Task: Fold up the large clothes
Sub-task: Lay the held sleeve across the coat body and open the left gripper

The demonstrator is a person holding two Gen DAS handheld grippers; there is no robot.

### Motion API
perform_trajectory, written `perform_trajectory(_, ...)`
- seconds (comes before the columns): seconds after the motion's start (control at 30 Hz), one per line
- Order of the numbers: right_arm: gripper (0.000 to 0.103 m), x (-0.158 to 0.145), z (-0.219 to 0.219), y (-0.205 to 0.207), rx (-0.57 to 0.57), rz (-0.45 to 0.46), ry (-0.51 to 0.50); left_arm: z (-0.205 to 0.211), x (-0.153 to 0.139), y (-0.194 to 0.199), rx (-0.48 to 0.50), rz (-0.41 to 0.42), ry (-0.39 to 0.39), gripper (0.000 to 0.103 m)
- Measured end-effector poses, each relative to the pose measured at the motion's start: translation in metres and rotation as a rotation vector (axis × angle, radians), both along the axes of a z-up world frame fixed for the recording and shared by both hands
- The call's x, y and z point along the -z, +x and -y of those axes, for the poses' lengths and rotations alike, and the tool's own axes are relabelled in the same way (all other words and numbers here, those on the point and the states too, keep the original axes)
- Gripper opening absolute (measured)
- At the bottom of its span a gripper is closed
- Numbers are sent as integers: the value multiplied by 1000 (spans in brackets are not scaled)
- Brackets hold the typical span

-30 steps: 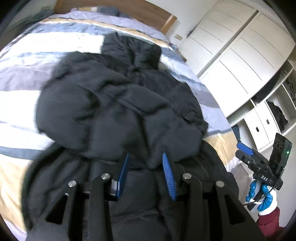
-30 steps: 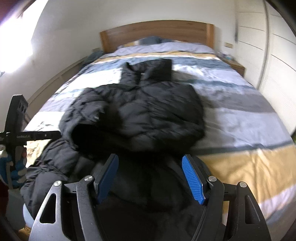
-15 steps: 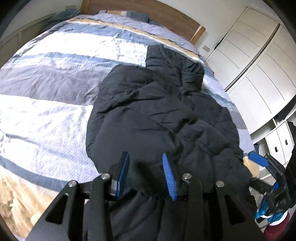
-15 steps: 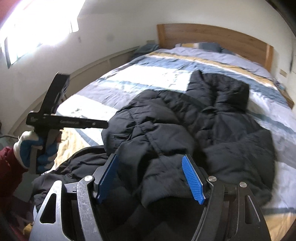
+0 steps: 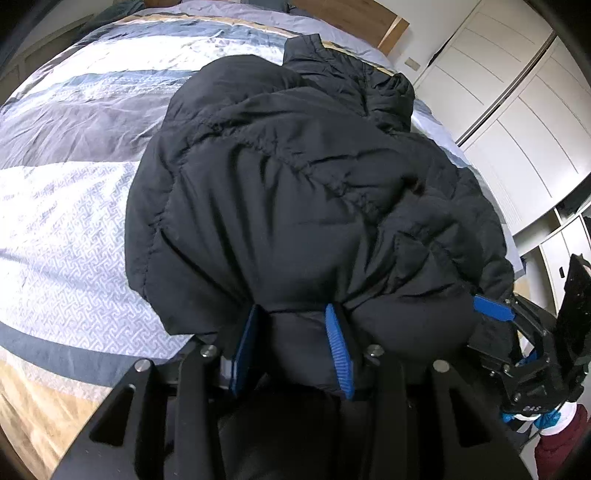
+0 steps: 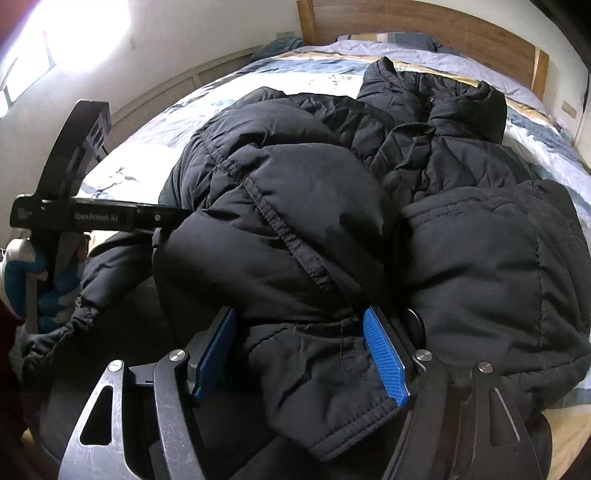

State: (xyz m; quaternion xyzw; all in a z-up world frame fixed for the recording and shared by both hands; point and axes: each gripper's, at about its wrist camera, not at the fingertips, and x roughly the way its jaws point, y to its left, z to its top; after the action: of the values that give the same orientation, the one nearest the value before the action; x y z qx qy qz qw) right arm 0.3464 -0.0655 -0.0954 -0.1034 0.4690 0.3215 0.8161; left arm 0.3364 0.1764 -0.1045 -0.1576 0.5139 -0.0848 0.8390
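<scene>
1. The left tool (image 5: pixel 291 347) pinches a puffy fold of the black jacket (image 5: pixel 295 192) between its blue pads. A second ago it was low, by the part of the jacket that hangs off the foot of the bed (image 5: pixel 62 206). Now it is farther up, and the jacket's bottom part has come with it.
2. The jacket lies in the middle of the bed. Its collar points to the headboard (image 6: pixel 443 29). Its lower half is now turned up over its top half, so it looks shorter and thicker.
3. The right tool (image 6: pixel 299 350) also pinches the jacket, near the ribbed hem (image 6: pixel 354 424). A second ago its pads were spread over the cloth. Now they hold a bunch of it.
4. I think this is the big fold, bottom to top, and it is nearly done. Next, the two tools likely need to lay the edge down flat near the collar and let go.
</scene>
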Motion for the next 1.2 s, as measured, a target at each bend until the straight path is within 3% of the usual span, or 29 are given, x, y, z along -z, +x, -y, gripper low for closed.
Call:
perform_trajectory(0.17, 70, -23, -1, -10, -28, 15, -29, -12, -30, -8, 18, 47, 55, 37)
perform_trajectory(0.37, 70, -57, -25, -3, -89, 102, -1, -32, -51, 16, -27, 95, 41, 37)
perform_trajectory(0.47, 70, -47, -33, 13, -79, 92, -16, -34, -39, 30, -44, 79, 22, 37)
perform_trajectory(0.63, 70, -4, -32, 33, -63, 26, -59, -21, -1, 38, -40, 15, 33, 37)
perform_trajectory(0.73, 70, 1, -27, 33, -60, 17, -47, -12, -6, 31, -40, 30, 49, 37)
perform_trajectory(0.9, 70, -16, -8, 15, -57, 41, -19, 10, -25, 8, -15, 69, 30, 37)
perform_trajectory(1.03, 70, -7, 18, 6, -7, 2, -22, 40, -19, -6, 13, 36, 29, 37)
perform_trajectory(1.2, 70, -9, 46, -10, 59, -11, -11, 58, -30, -29, -57, 45, 67, 37)
